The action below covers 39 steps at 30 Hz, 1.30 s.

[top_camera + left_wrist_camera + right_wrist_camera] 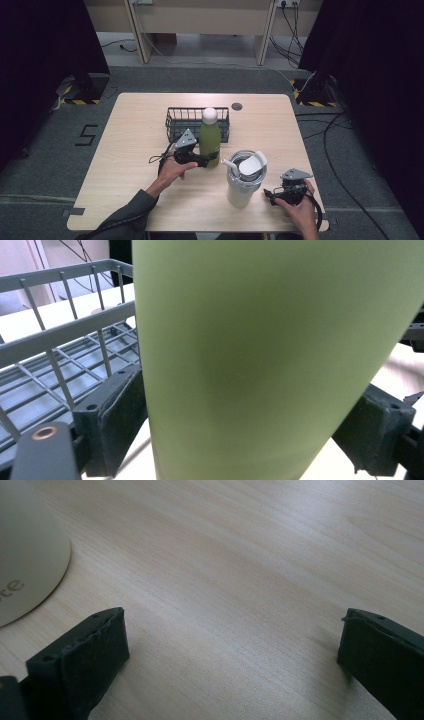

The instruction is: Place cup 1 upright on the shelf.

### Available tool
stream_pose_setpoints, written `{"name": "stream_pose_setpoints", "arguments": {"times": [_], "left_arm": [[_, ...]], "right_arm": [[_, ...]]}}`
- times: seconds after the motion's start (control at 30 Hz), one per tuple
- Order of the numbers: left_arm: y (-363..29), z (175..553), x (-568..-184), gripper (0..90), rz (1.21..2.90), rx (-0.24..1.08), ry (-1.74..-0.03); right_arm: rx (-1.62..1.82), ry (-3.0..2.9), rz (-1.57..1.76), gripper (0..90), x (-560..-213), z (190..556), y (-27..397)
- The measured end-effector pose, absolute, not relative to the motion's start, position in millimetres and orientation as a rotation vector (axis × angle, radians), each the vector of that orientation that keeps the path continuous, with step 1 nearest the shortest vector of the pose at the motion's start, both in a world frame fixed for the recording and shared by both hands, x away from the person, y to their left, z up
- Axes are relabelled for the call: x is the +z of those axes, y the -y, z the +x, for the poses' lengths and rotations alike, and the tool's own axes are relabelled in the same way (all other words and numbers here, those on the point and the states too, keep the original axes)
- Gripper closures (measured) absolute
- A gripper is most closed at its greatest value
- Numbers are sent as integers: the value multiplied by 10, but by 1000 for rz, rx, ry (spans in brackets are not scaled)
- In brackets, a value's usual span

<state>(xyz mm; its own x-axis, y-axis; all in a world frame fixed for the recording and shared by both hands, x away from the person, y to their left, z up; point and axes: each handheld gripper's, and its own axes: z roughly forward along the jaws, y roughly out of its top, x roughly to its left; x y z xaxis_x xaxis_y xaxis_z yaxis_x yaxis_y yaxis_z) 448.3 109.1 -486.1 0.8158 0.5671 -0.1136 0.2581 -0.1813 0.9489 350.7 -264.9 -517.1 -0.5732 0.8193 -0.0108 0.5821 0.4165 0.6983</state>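
Pale wood bench (130, 165), dark curtains on both sides. On it stands a green bottle (209, 140), upright, just in front of a wire basket (175, 120). Left tongs (206, 161) are clamped on its lower body, low enough, I judge, to keep it steady for lifting. Right tongs (269, 194) rest apart beside a white tumbler (243, 187), holding nothing.
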Motion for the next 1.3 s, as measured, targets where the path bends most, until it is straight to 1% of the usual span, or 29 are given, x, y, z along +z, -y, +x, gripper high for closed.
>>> {"name": "stream_pose_setpoints", "arguments": {"times": [0.43,0.6,0.93,1.07,1.3], "left_arm": [[-971,4521,-4915,151,1768,327,-629],[-992,4521,-4905,182,1757,334,-628],[-997,4506,-4908,196,1755,362,-610],[-999,4476,-4836,198,1759,385,-581],[-1030,4405,-4563,199,1736,365,-551]], "right_arm": [[939,-2325,1207,3,-5171,3507,2649],[938,-2325,1207,3,-5171,3507,2649],[938,-2324,1207,3,-5171,3507,2649],[937,-2322,1221,3,-5169,3503,2646],[936,-2319,1218,3,-5170,3507,2650]]}}
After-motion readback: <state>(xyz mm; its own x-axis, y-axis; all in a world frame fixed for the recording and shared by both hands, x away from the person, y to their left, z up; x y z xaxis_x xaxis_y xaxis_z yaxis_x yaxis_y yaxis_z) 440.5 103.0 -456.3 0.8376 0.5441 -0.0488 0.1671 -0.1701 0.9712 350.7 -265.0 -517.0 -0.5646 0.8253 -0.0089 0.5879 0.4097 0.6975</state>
